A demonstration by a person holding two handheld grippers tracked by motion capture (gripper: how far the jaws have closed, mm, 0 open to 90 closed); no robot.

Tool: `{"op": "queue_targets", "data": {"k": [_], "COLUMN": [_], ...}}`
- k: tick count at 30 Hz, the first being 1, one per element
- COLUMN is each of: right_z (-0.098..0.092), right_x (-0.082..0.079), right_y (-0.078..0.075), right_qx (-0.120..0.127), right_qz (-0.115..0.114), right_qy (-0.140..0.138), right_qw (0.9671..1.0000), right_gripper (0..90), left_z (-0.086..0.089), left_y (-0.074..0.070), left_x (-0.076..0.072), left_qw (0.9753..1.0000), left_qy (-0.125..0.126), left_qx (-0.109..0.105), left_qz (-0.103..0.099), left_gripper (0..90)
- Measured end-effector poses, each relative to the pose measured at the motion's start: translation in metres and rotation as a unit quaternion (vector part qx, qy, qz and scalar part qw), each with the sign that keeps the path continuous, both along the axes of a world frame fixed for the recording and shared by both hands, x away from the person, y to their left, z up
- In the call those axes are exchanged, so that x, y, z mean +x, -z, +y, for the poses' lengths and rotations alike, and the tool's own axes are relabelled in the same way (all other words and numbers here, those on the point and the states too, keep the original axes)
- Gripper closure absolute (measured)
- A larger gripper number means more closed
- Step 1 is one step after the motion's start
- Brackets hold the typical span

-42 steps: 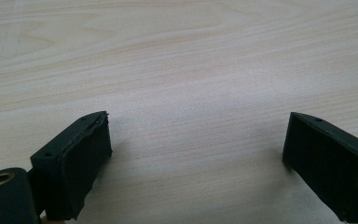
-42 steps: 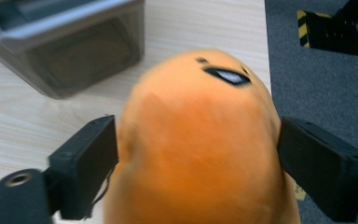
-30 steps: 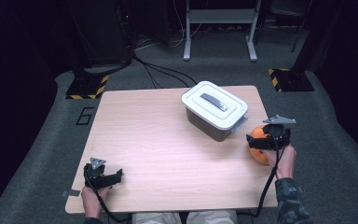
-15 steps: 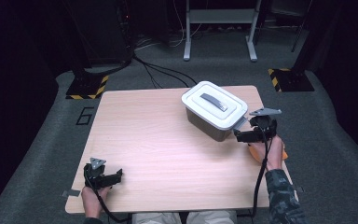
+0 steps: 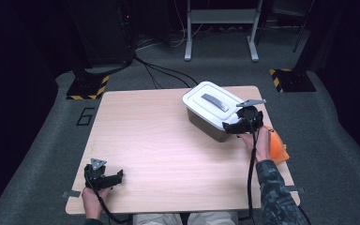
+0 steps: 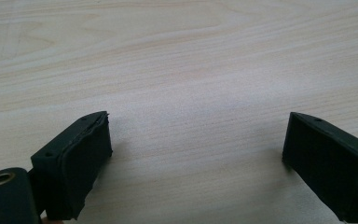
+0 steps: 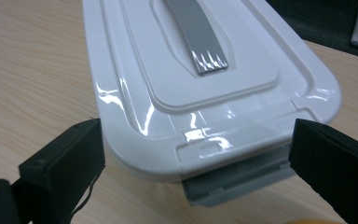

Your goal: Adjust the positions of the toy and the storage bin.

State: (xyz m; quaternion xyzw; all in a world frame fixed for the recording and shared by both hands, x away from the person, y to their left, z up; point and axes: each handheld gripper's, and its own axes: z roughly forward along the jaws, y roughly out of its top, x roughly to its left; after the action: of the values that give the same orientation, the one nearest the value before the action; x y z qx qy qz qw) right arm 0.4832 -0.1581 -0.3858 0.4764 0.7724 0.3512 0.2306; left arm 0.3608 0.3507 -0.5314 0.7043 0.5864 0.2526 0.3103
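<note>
A container with a white lid (image 5: 206, 101) and a grey handle (image 5: 214, 101) stands at the table's back right. My right gripper (image 5: 232, 125) is at its near end, open, with its jaws on either side of the lid's short end (image 7: 200, 140) and apart from it. A grey latch (image 7: 235, 179) sticks out under that end of the lid. An orange object (image 5: 277, 147) lies at the table's right edge, partly behind the person's right hand. My left gripper (image 5: 116, 176) rests open at the front left over bare wood (image 6: 196, 93), with nothing between its jaws.
The wooden table (image 5: 159, 140) spreads bare between the two grippers. Beyond its far edge are cables (image 5: 159, 70), a metal stand (image 5: 220, 28) and yellow-black floor markers (image 5: 86, 86) on grey carpet.
My right gripper has left the orange object and moved left and forward to the near end of the container. The left gripper has stayed in place.
</note>
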Motion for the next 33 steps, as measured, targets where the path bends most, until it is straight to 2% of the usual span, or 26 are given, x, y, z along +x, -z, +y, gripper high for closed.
{"op": "queue_targets", "data": {"k": [3, 7, 8, 10, 11, 12, 13, 14, 15, 21, 25, 28, 33], "right_z": [0.013, 0.023, 0.029, 0.033, 0.033, 0.035, 0.036, 0.036, 0.036, 0.04, 0.043, 0.046, 0.048], "right_x": [0.007, 0.009, 0.01, 0.01, 0.01, 0.01, 0.009, 0.009, 0.008, 0.007, 0.006, 0.007, 0.007], "right_y": [0.002, 0.005, 0.008, 0.01, 0.01, 0.011, 0.011, 0.011, 0.011, 0.011, 0.011, 0.011, 0.012], "right_qx": [0.0, -0.003, -0.009, -0.014, -0.014, -0.02, -0.019, -0.019, -0.02, -0.023, -0.02, -0.026, -0.029], "right_qz": [0.003, 0.006, 0.003, 0.007, 0.007, 0.002, -0.004, -0.004, -0.005, -0.002, -0.005, -0.009, -0.012], "right_qy": [-0.024, -0.039, -0.049, -0.053, -0.053, -0.051, -0.053, -0.053, -0.055, -0.072, -0.087, -0.092, -0.093], "right_qw": [0.9997, 0.9992, 0.9987, 0.9985, 0.9985, 0.9985, 0.9984, 0.9984, 0.9983, 0.9971, 0.996, 0.9954, 0.9951], "right_gripper": [11.4, 17.9, 26.4, 32.3, 32.3, 36.6, 44.9, 44.9, 49.3, 57.1, 60.7, 63.3, 63.8], "left_z": [0.0, 0.0, 0.0, 0.0, 0.0, 0.0, 0.0, 0.0, 0.0, 0.0, 0.0, 0.0, 0.0], "left_y": [0.0, 0.0, 0.0, 0.0, 0.0, 0.0, 0.0, 0.0, 0.0, 0.0, 0.0, 0.0, 0.0], "left_x": [0.0, 0.0, 0.0, 0.0, 0.0, 0.0, 0.0, 0.0, 0.0, 0.0, 0.0, 0.0, 0.0], "left_qw": [1.0, 1.0, 1.0, 1.0, 1.0, 1.0, 1.0, 1.0, 1.0, 1.0, 1.0, 1.0, 1.0], "left_qy": [0.0, 0.0, 0.0, 0.0, 0.0, 0.0, 0.0, 0.0, 0.0, 0.0, 0.0, 0.001, 0.001], "left_qx": [0.0, 0.0, 0.0, 0.0, 0.0, 0.0, 0.0, 0.0, 0.0, 0.0, 0.002, 0.002, 0.002], "left_qz": [0.0, 0.0, 0.0, 0.0, 0.0, 0.0, 0.0, 0.0, 0.0, 0.0, 0.0, 0.0, 0.0], "left_gripper": [7.6, 7.6, 7.6, 7.6, 7.6, 7.6, 7.6, 7.6, 7.6, 7.6, 7.6, 7.7, 7.8]}}
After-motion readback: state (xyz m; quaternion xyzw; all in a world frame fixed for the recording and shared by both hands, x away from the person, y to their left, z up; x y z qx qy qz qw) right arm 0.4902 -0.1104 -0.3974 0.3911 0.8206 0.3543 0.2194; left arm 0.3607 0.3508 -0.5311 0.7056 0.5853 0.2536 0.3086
